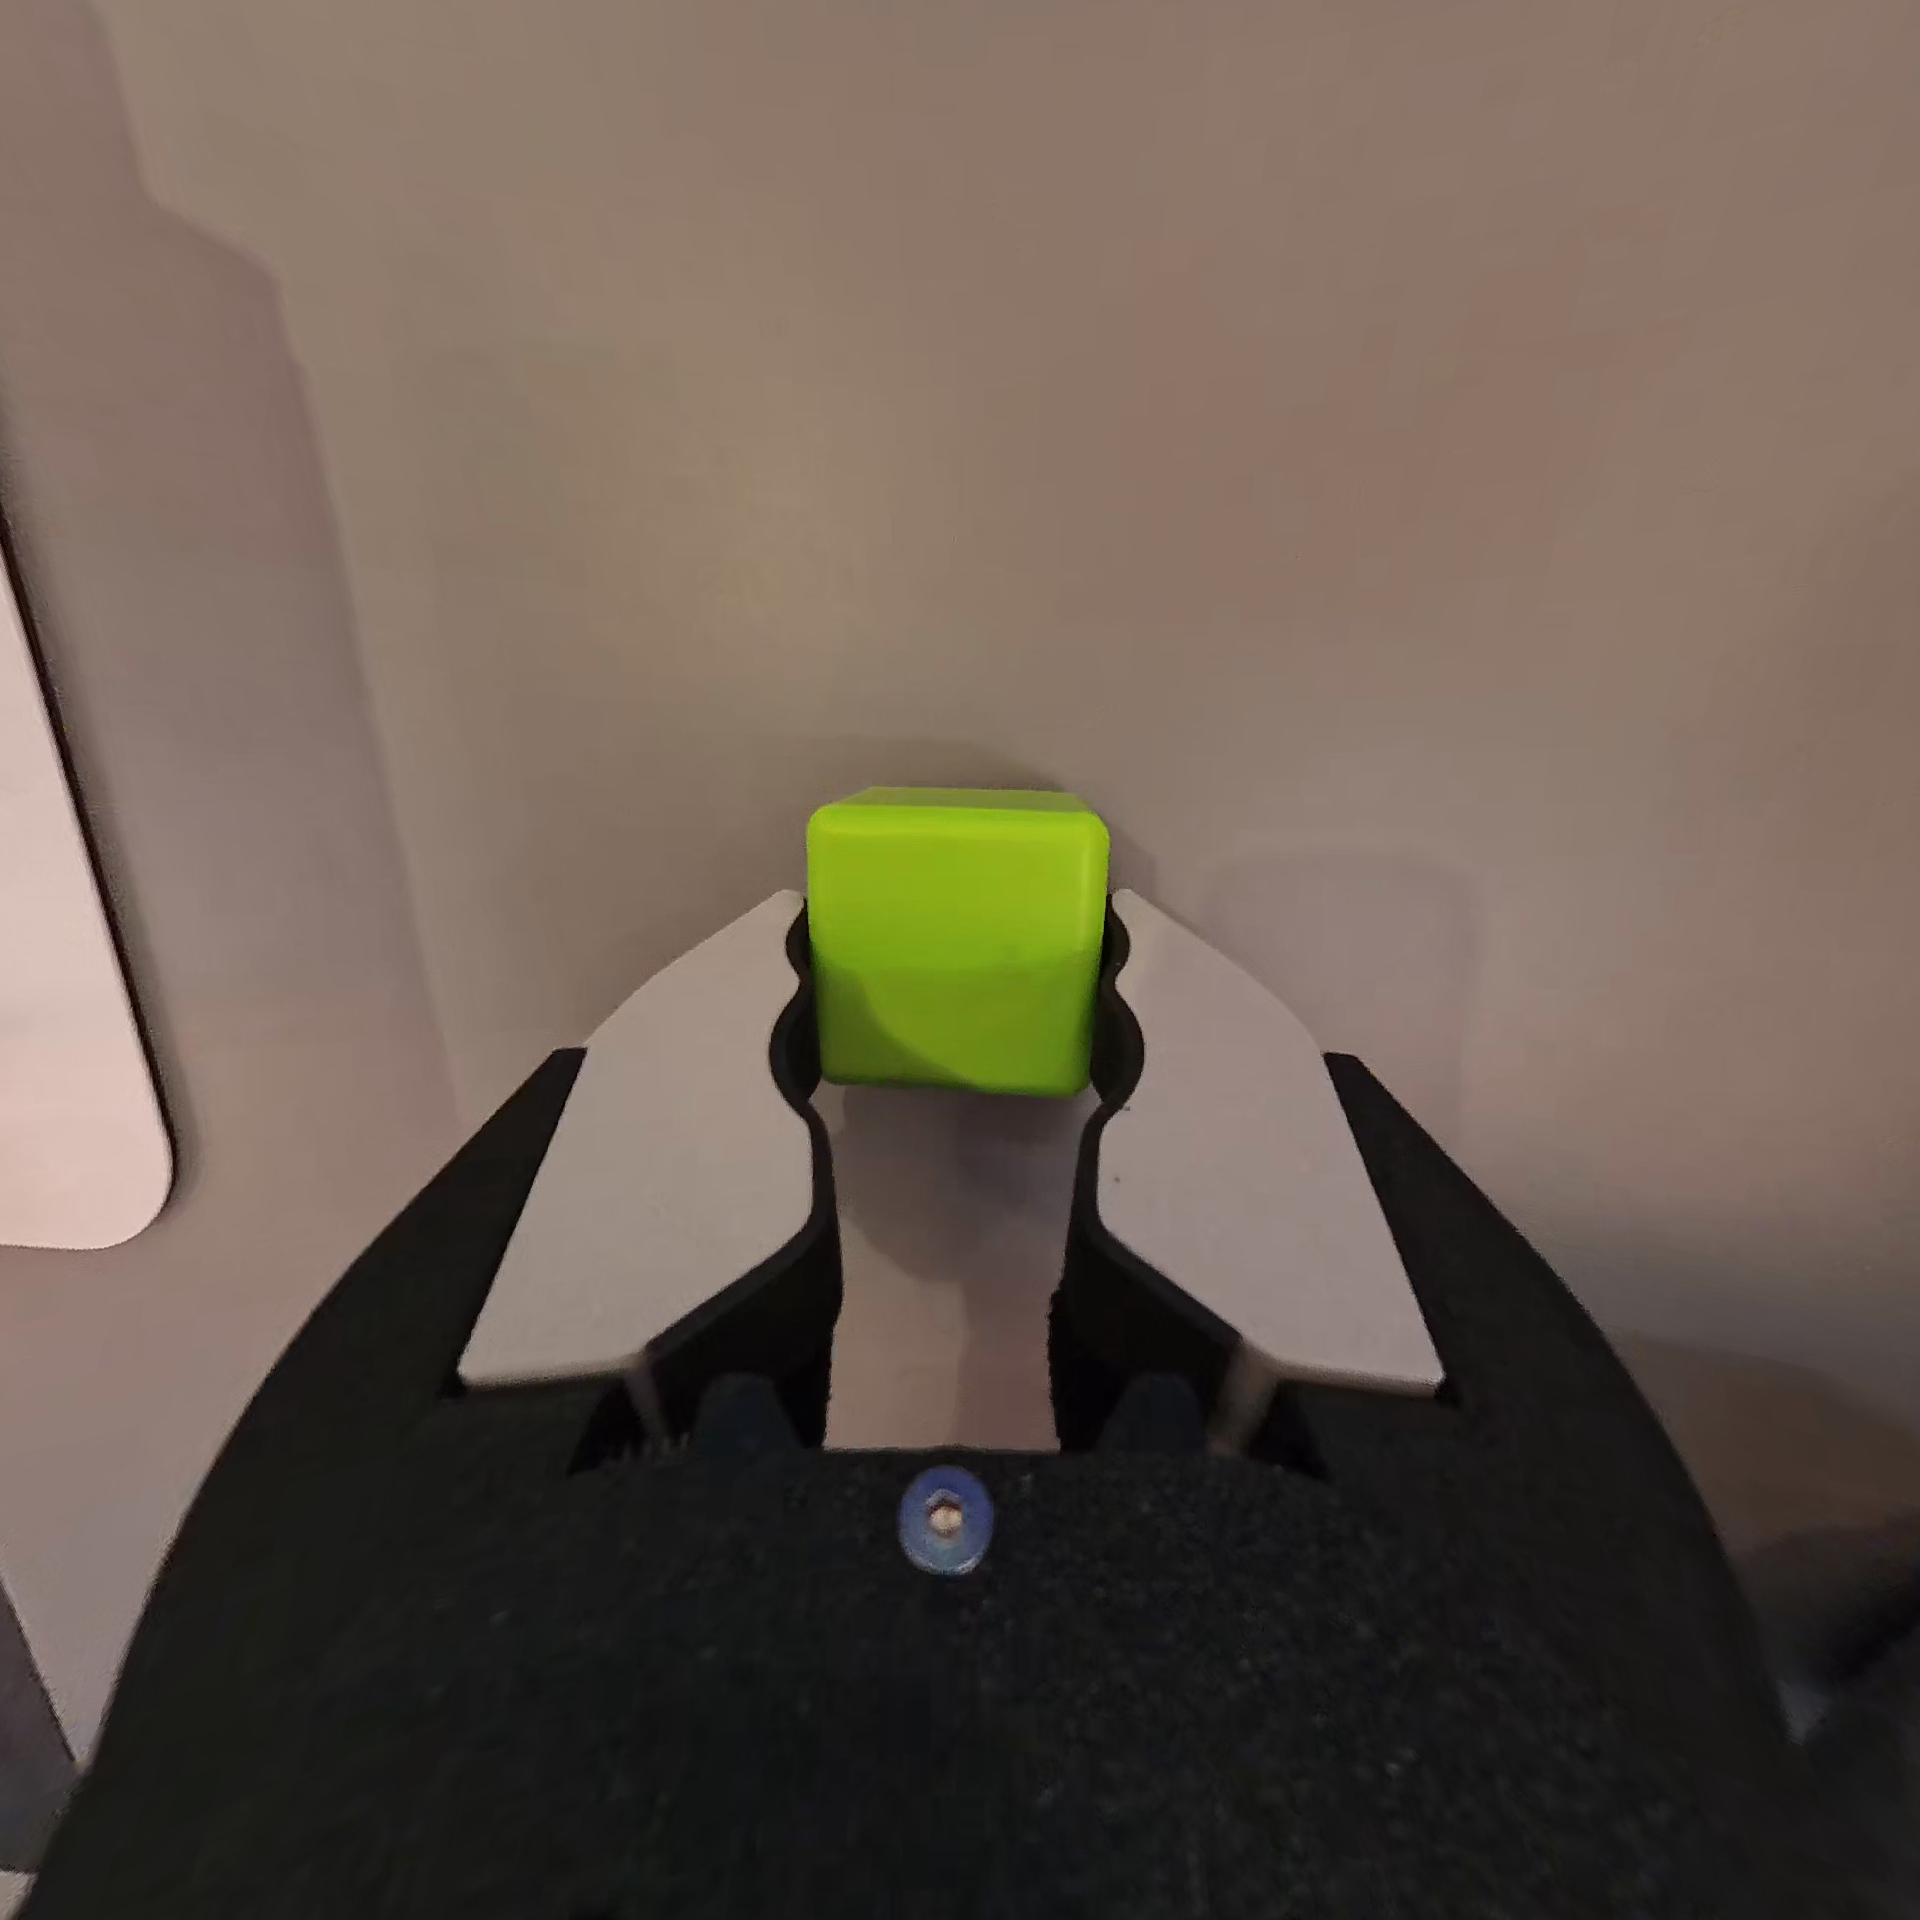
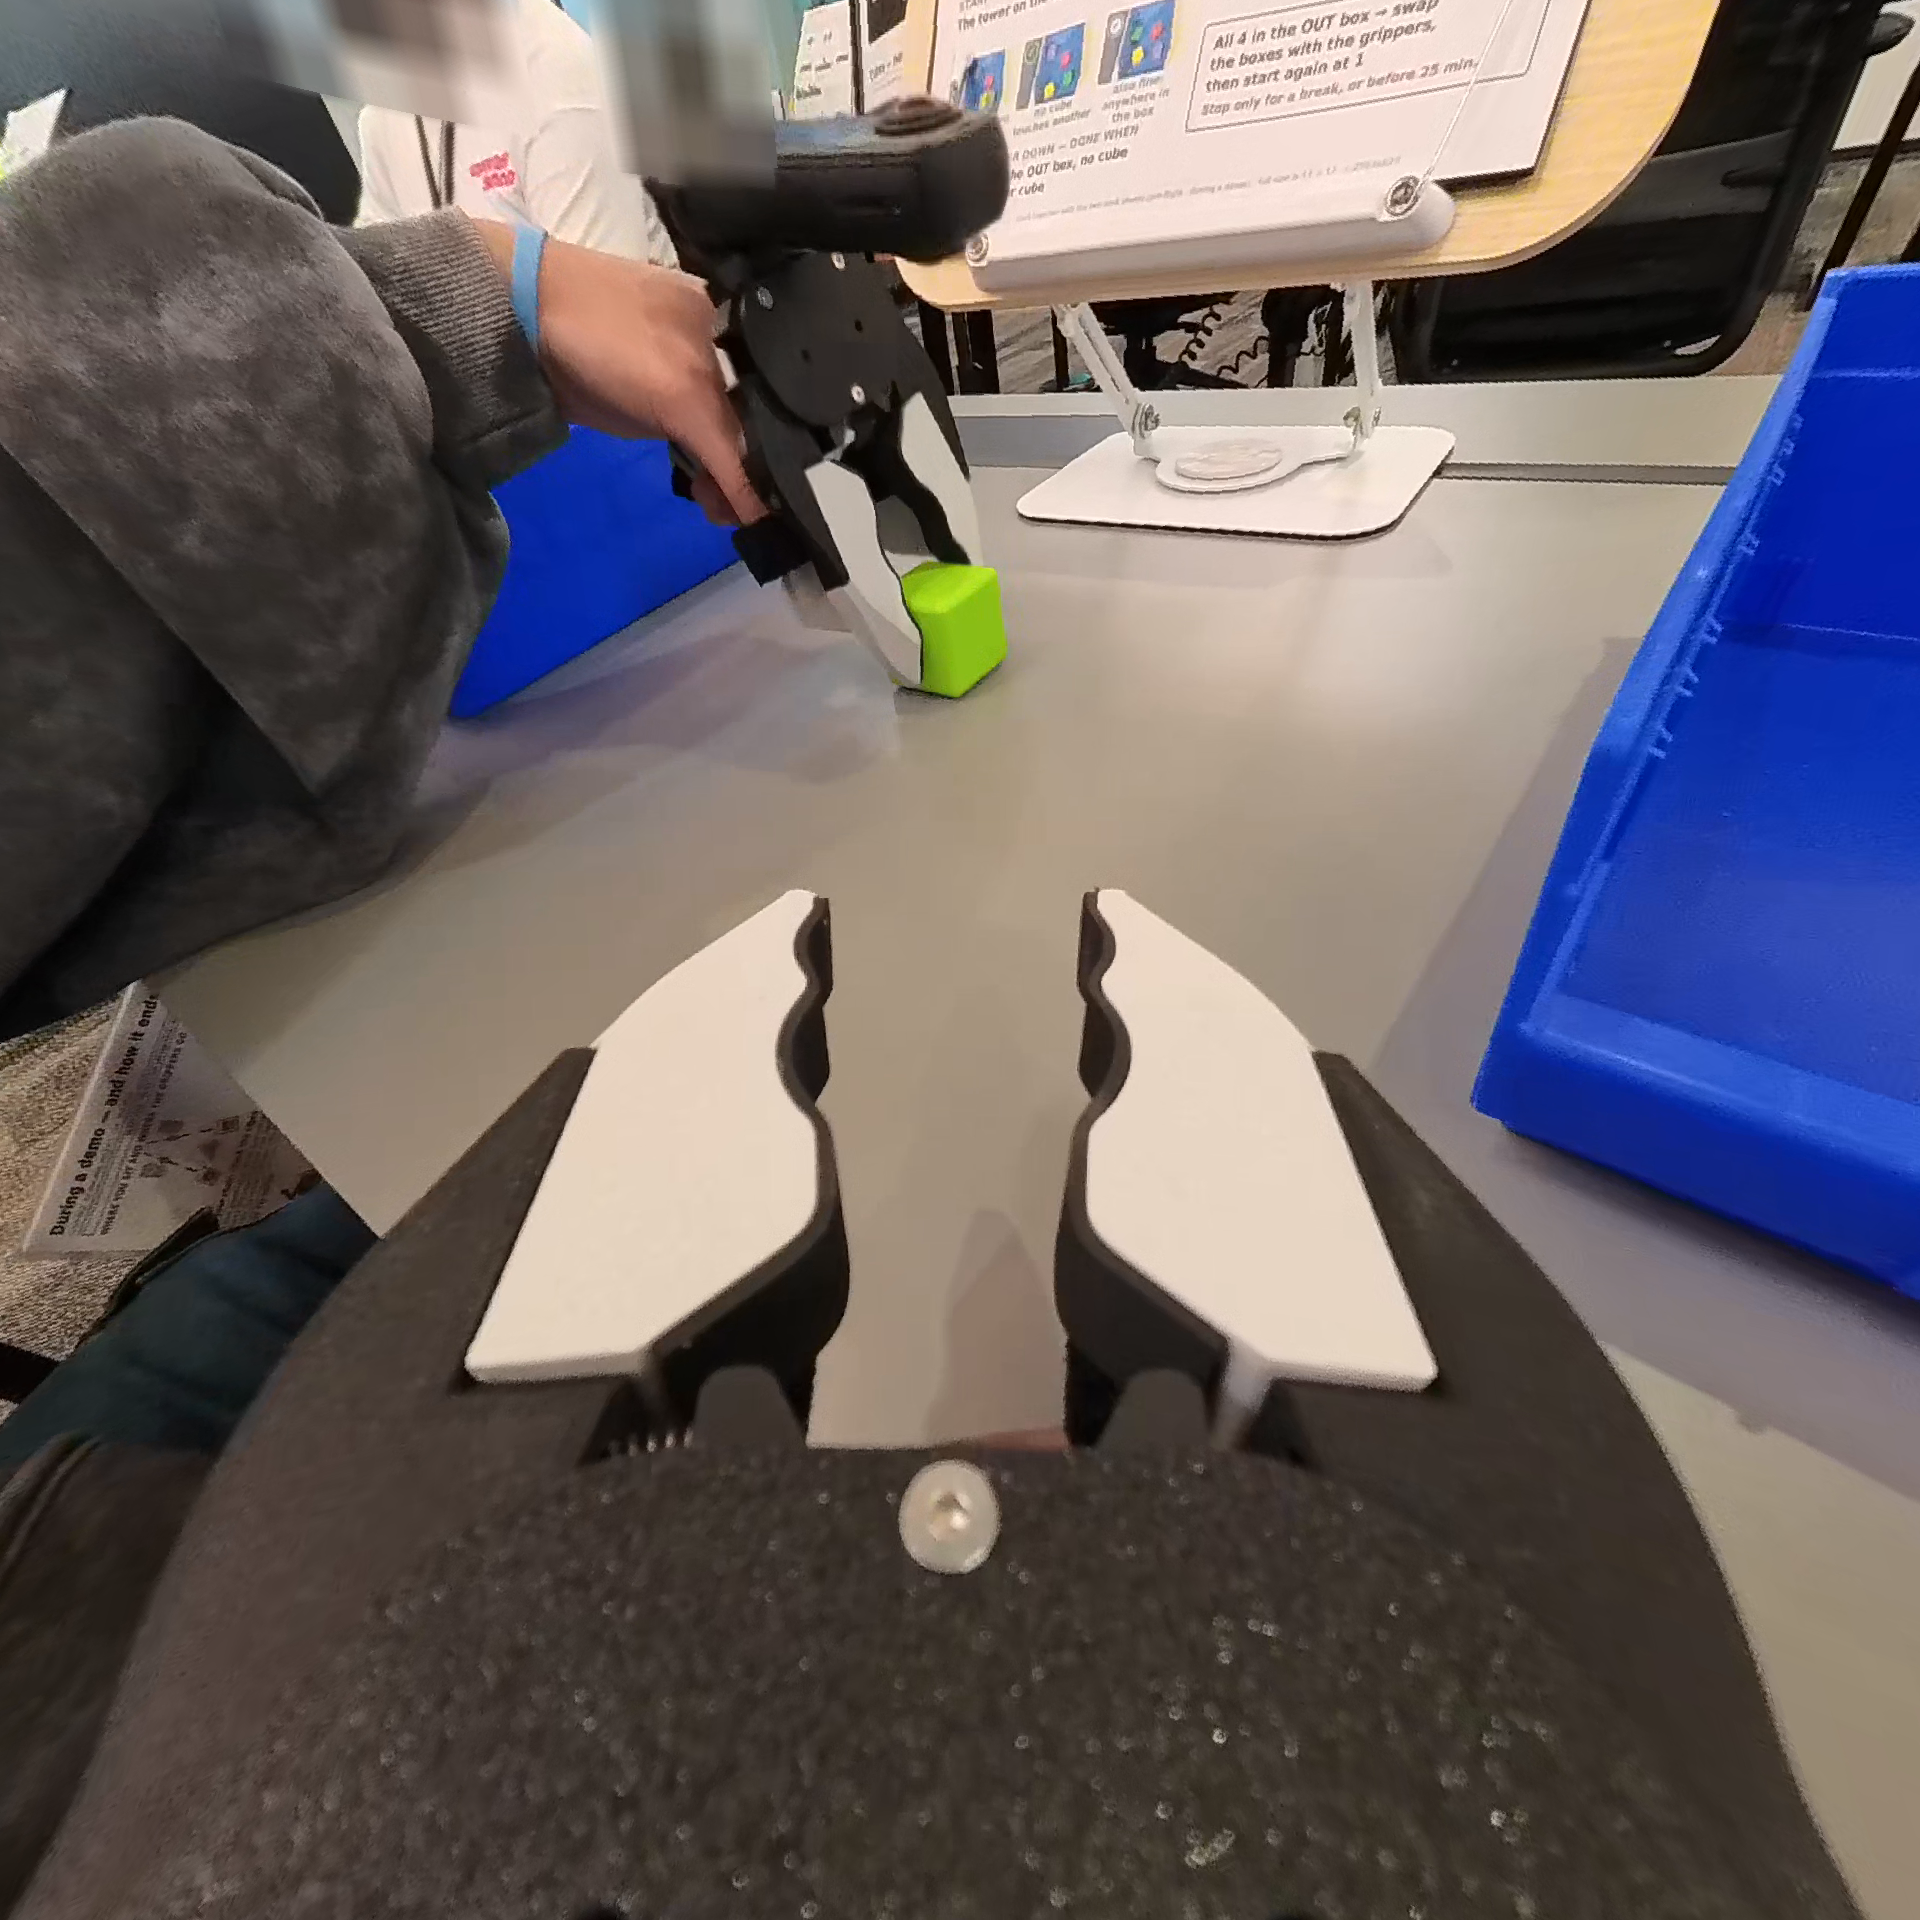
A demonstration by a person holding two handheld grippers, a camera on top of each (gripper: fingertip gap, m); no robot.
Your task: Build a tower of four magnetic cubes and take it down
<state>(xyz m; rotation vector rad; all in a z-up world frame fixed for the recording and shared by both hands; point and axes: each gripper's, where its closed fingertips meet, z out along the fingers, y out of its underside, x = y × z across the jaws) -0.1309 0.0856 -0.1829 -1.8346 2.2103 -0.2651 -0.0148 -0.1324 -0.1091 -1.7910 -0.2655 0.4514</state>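
A green cube [image 1: 951, 951] sits between the two fingertips of my left gripper [image 1: 954, 987], which is shut on it; the cube rests on or just above the grey table [image 1: 1039, 520]. In the right wrist view the same green cube [image 2: 961, 629] is at the table surface, held by the left gripper [image 2: 914, 623], which points steeply down from a person's hand [image 2: 634, 364]. My right gripper [image 2: 954, 997] is open and empty, low over the table's near part, well short of the cube. No other cubes show.
A blue bin [image 2: 1745, 831] stands at the right, its inside empty where visible. Another blue bin [image 2: 582, 561] is behind the left hand. A white stand [image 2: 1236, 478] holding an instruction board is at the back; its base also shows in the left wrist view [image 1: 73, 935].
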